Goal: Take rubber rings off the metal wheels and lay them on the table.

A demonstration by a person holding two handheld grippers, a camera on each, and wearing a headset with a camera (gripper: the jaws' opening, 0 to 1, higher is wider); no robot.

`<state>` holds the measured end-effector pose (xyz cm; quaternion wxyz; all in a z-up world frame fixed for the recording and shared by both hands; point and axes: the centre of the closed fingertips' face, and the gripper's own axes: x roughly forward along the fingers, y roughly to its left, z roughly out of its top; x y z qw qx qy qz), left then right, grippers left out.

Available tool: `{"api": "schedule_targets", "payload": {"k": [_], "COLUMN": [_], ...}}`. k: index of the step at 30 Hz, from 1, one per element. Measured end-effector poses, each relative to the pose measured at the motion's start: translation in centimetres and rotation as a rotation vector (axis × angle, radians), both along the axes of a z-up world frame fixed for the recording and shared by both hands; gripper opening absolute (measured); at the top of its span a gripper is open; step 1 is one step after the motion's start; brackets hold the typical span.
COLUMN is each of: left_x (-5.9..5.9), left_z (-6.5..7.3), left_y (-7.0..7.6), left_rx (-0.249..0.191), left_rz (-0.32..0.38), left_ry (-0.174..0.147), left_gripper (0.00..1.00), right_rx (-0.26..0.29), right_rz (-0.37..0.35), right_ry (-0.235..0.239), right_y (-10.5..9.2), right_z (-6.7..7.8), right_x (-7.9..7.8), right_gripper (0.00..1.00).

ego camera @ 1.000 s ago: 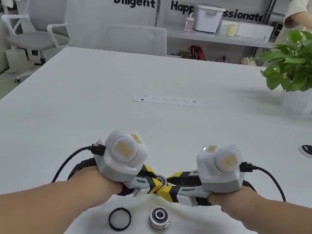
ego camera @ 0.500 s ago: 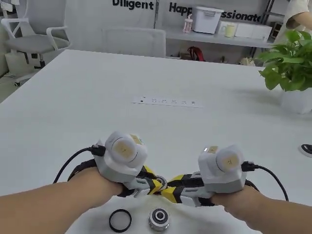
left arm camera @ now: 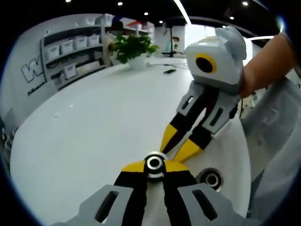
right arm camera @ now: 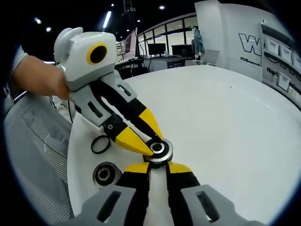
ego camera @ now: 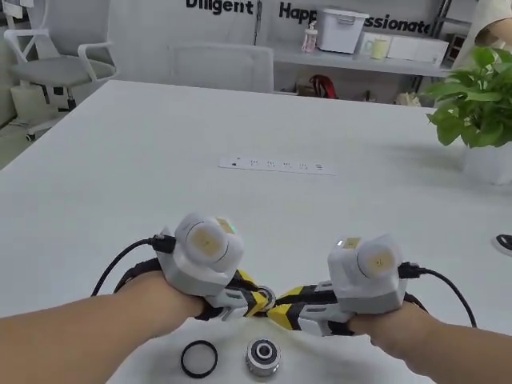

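Note:
A small metal wheel (left arm camera: pixel 154 163) with a black rubber ring around it is held just above the white table (ego camera: pixel 160 160), between both grippers. My left gripper (left arm camera: pixel 155 165) is shut on it, and so is my right gripper (right arm camera: pixel 159 166), which comes in from the opposite side. Whether the right jaws pinch the ring or the metal, I cannot tell. In the head view the two grippers meet tip to tip at the wheel (ego camera: pixel 268 302). On the table below lie a loose black rubber ring (ego camera: pixel 198 358) and a second metal wheel (ego camera: pixel 262 357), side by side.
A white power strip (ego camera: pixel 276 166) lies mid-table. A potted plant (ego camera: pixel 476 104) stands at the far right, with a small black object (ego camera: pixel 506 242) at the right edge. Black cables trail from both grippers. An office chair (ego camera: pixel 48 60) stands beyond the far left corner.

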<state>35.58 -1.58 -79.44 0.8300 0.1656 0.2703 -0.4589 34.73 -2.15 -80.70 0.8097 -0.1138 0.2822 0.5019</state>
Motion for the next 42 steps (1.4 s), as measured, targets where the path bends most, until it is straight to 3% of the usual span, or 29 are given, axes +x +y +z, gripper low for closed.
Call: {"api": "schedule_targets", "payload": {"k": [26, 42], "left_x": [0.01, 0.14], "left_z": [0.04, 0.01], "left_y": [0.01, -0.03], "left_rx": [0.011, 0.01], "left_rz": [-0.005, -0.004], "left_ry": [-0.001, -0.012], "left_gripper": [0.12, 0.12], "right_rx": [-0.002, 0.071], "right_rz": [-0.025, -0.093], "right_ry": [0.017, 0.085], "right_y": [-0.41, -0.82], "right_z": [-0.01, 0.24], "right_x": [0.26, 0.46], "right_gripper": [0.0, 0.0]}}
